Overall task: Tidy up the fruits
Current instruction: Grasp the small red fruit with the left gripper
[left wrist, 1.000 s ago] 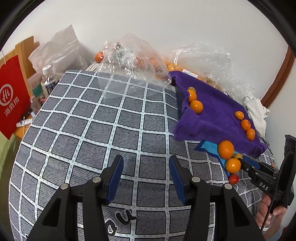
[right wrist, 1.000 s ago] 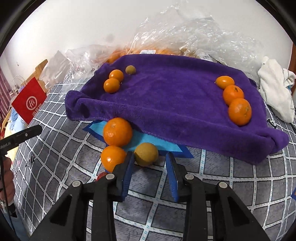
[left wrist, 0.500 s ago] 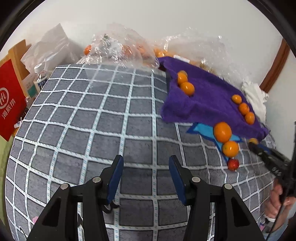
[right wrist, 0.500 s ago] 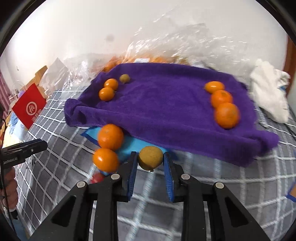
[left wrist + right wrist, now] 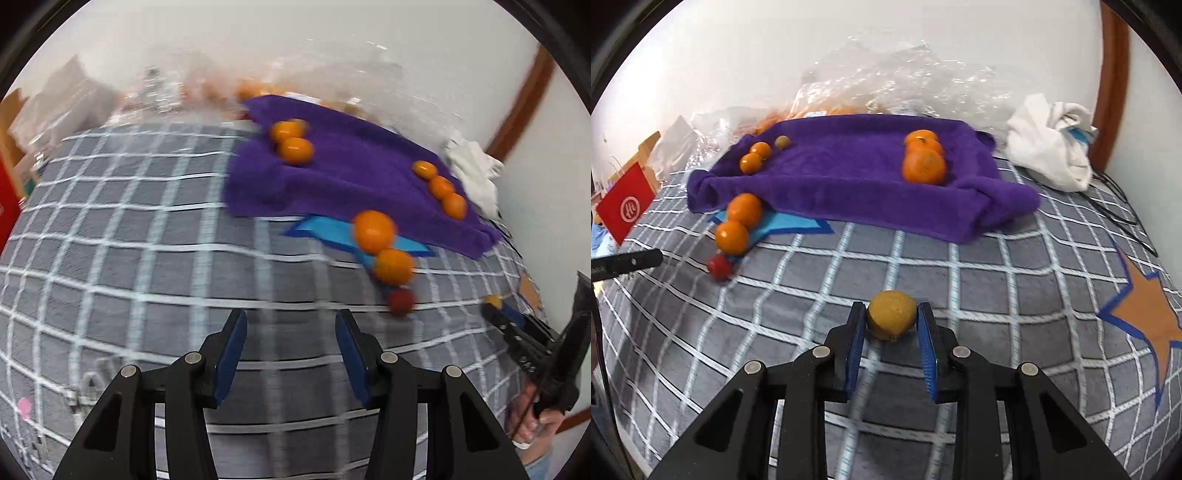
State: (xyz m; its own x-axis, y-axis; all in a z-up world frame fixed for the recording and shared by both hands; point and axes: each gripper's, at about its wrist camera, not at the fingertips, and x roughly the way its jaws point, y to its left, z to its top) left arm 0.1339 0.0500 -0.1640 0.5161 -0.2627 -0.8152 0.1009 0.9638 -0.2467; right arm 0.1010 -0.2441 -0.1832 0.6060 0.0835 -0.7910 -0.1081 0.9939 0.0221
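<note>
Gripping yellowish fruit [image 5: 891, 314] — clear of towel edge [image 5: 923, 229].

left gripper [image 5: 291, 354] jaws apart over checked cover [image 5: 147, 258], oranges [image 5: 373, 230] beside purple towel [image 5: 351, 177]

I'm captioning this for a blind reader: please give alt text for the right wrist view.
The right tongs grip a yellowish fruit above a grey checked cover. Behind lies a purple towel bearing oranges; two more oranges and a small red fruit sit at its left front.
</note>
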